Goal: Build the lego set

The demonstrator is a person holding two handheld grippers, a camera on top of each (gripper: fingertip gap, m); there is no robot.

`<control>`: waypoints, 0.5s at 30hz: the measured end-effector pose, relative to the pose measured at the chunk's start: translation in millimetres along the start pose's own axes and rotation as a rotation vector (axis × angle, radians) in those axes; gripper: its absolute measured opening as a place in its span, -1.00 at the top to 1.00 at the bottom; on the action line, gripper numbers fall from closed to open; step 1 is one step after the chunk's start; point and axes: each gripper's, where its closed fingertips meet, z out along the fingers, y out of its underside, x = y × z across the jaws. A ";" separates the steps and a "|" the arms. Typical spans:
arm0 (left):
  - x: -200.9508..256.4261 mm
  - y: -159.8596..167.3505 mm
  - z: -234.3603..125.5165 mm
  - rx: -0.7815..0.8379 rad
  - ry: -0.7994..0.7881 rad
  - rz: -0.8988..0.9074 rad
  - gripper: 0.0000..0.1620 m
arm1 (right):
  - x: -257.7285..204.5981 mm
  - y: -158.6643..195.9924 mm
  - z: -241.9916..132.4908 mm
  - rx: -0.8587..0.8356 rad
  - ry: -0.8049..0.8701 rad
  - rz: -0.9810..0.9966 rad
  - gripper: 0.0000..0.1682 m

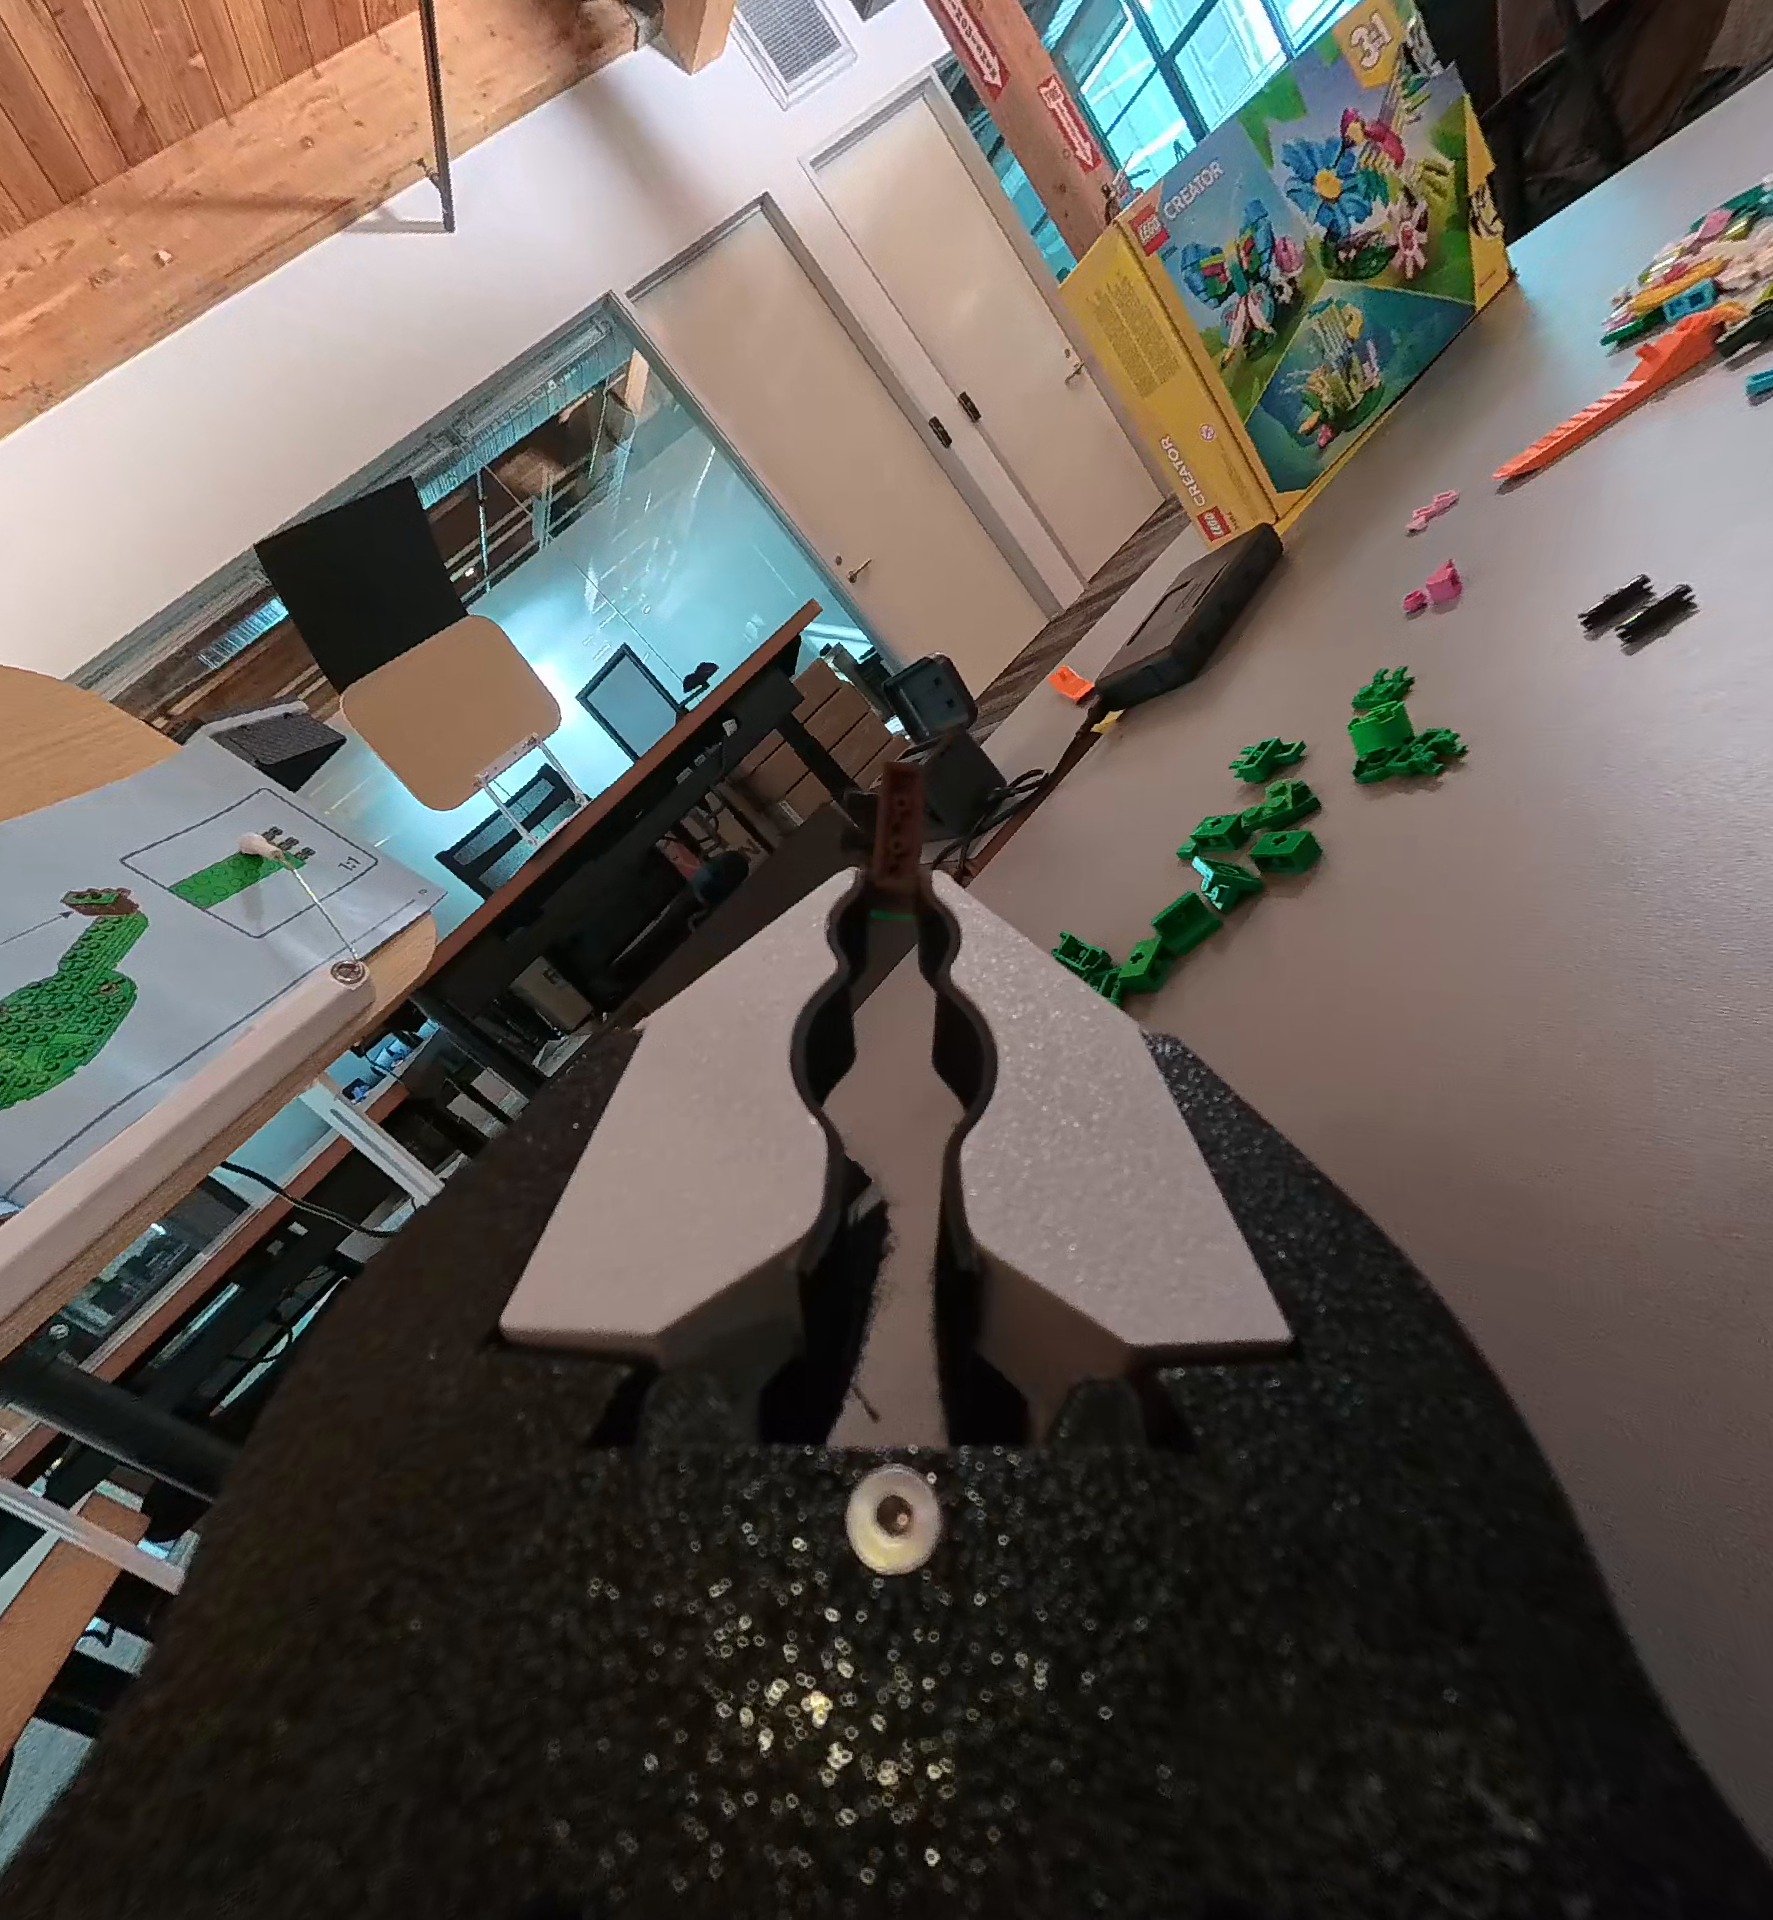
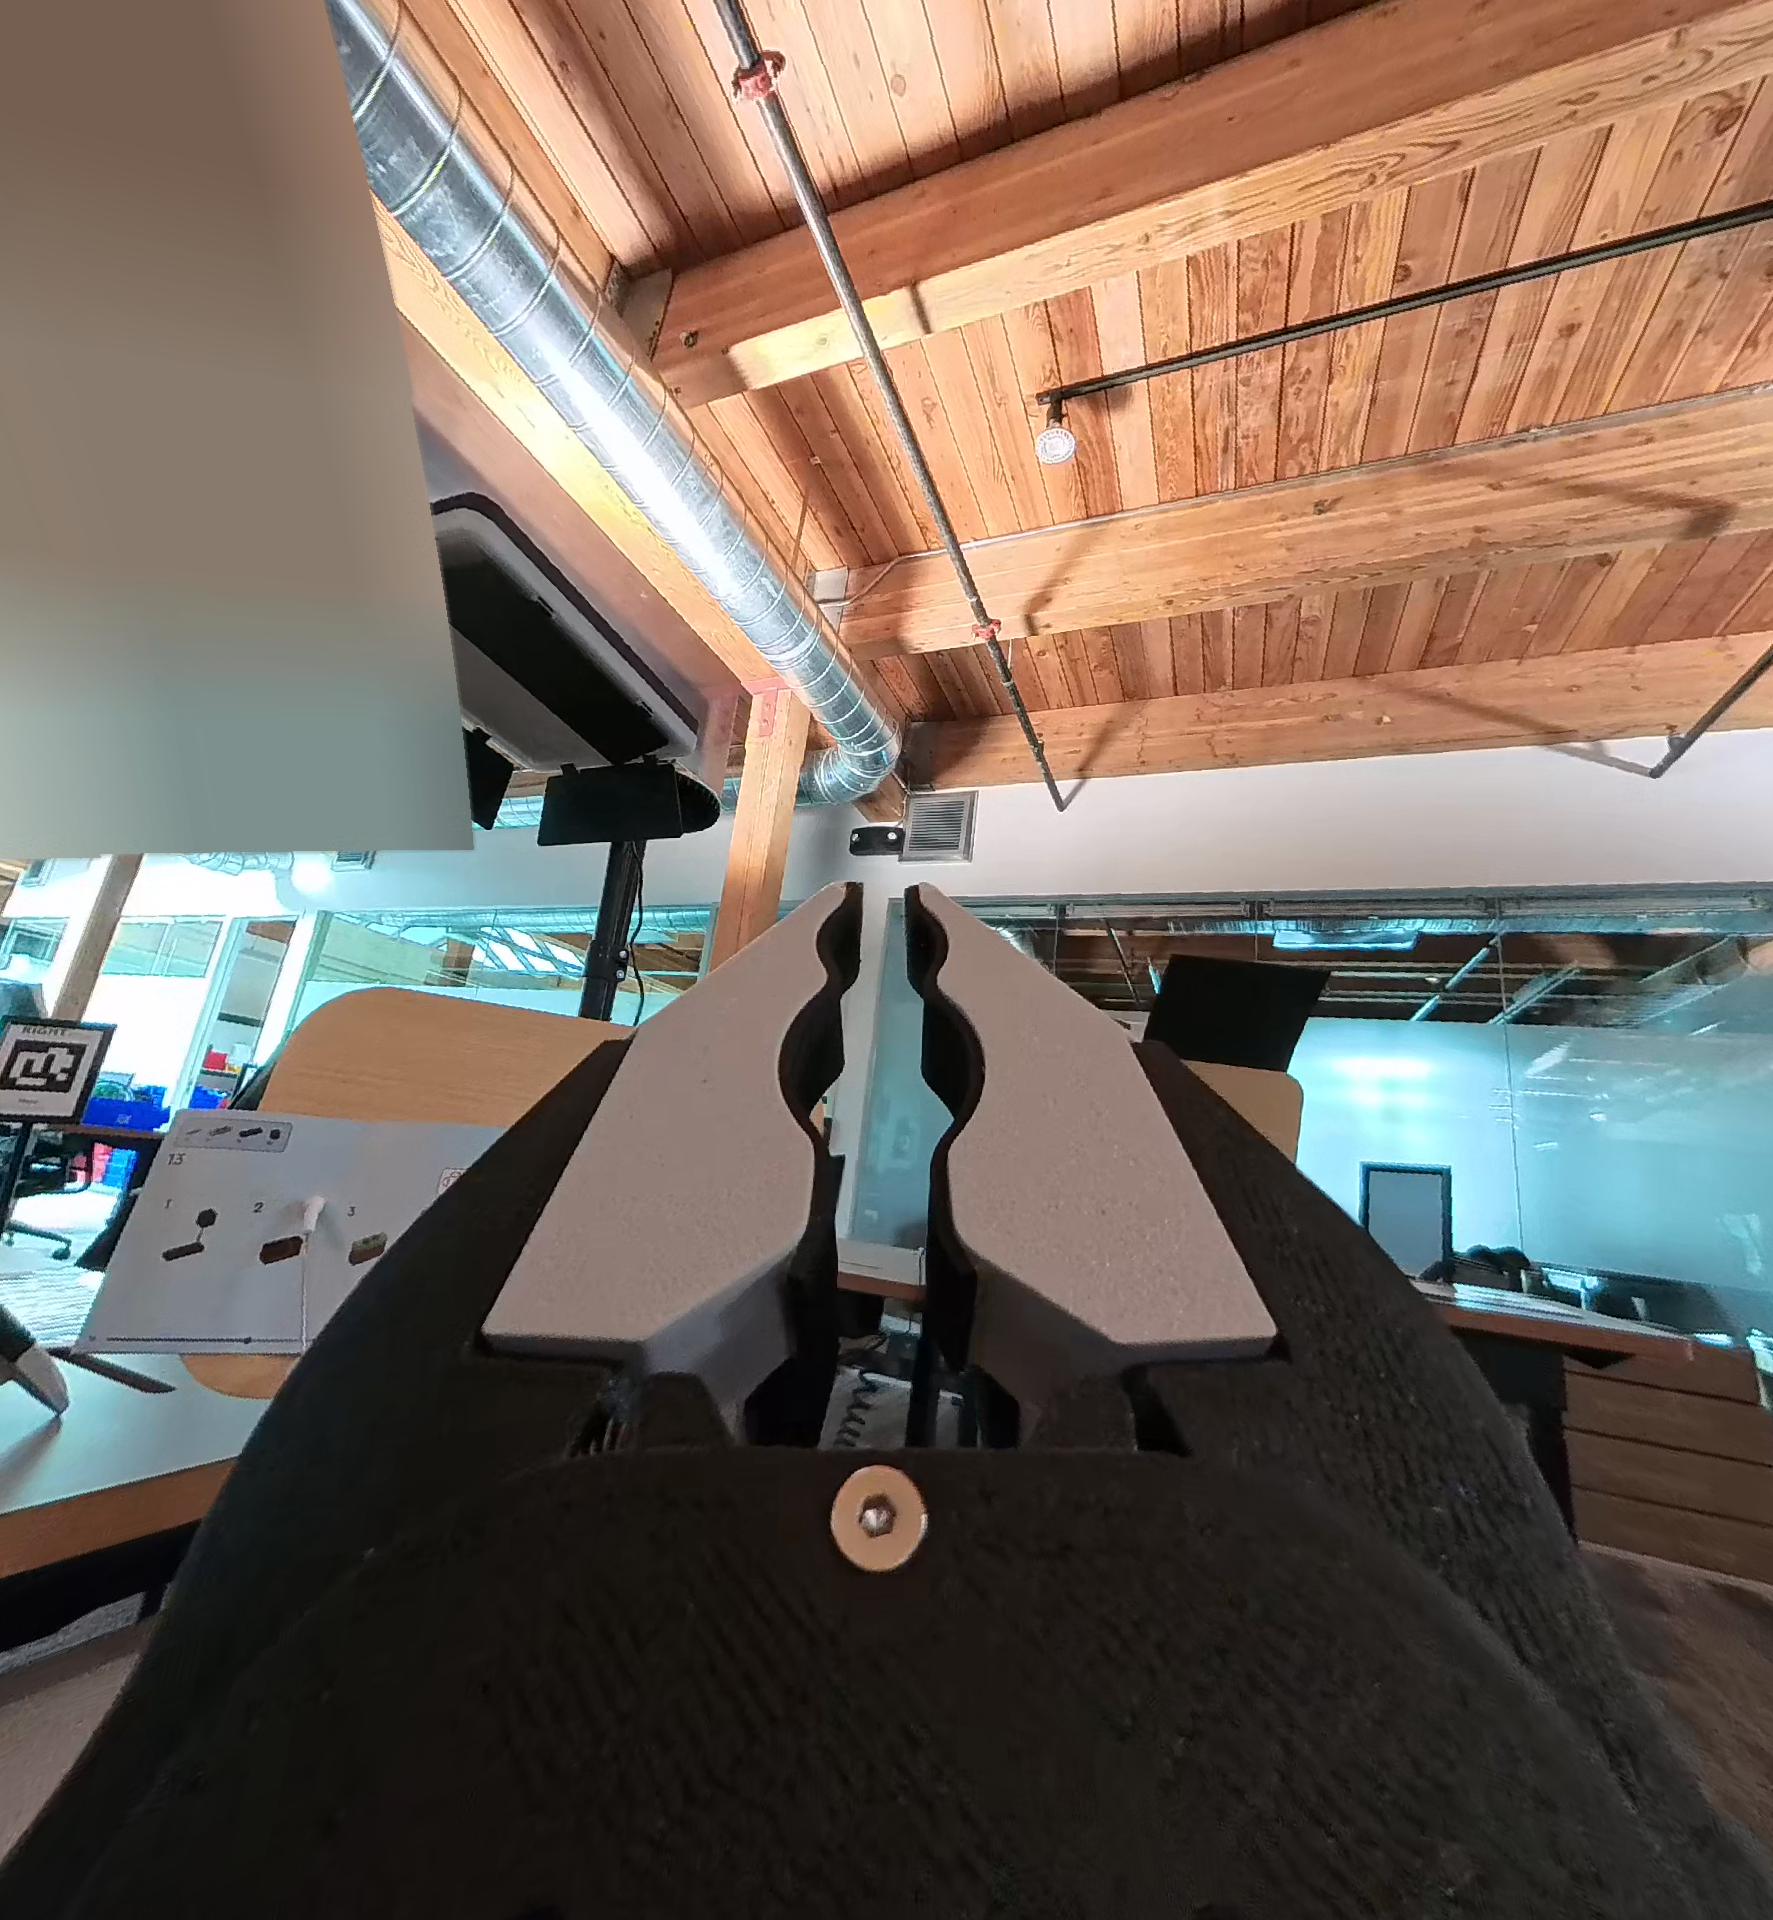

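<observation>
My left gripper [image 1: 894,883] is shut on a small brown studded piece [image 1: 897,821], which sticks out past the fingertips, held in the air over the near edge of the grey table [image 1: 1536,1195]. Several loose green pieces [image 1: 1235,852] and a small green assembly [image 1: 1391,732] lie on the table to its right. My right gripper [image 2: 882,899] points up toward the wooden ceiling. Its jaws stand almost together with a thin slit between them and nothing in them. The open instruction booklet [image 1: 123,935] stands at the left on a wooden stand; it also shows in the right wrist view [image 2: 269,1236].
The yellow set box [image 1: 1308,301] stands at the table's far edge. A pile of mixed coloured pieces [image 1: 1734,281], an orange separator tool [image 1: 1630,395], two black pins [image 1: 1635,613] and pink pieces [image 1: 1438,587] lie beyond the green ones. A black device [image 1: 1194,623] lies by the box. The grippers' ends are close to 30 cm from one another.
</observation>
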 end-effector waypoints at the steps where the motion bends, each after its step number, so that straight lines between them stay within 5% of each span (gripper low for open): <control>1: 0.0 0.1 0.0 0.000 0.000 0.000 0.93 | -0.6 0.2 0.2 0.000 -0.002 0.000 0.93; 15: 0.0 0.0 0.5 0.001 0.002 -0.007 0.93 | -2.9 1.5 1.0 -0.004 -0.009 0.000 0.93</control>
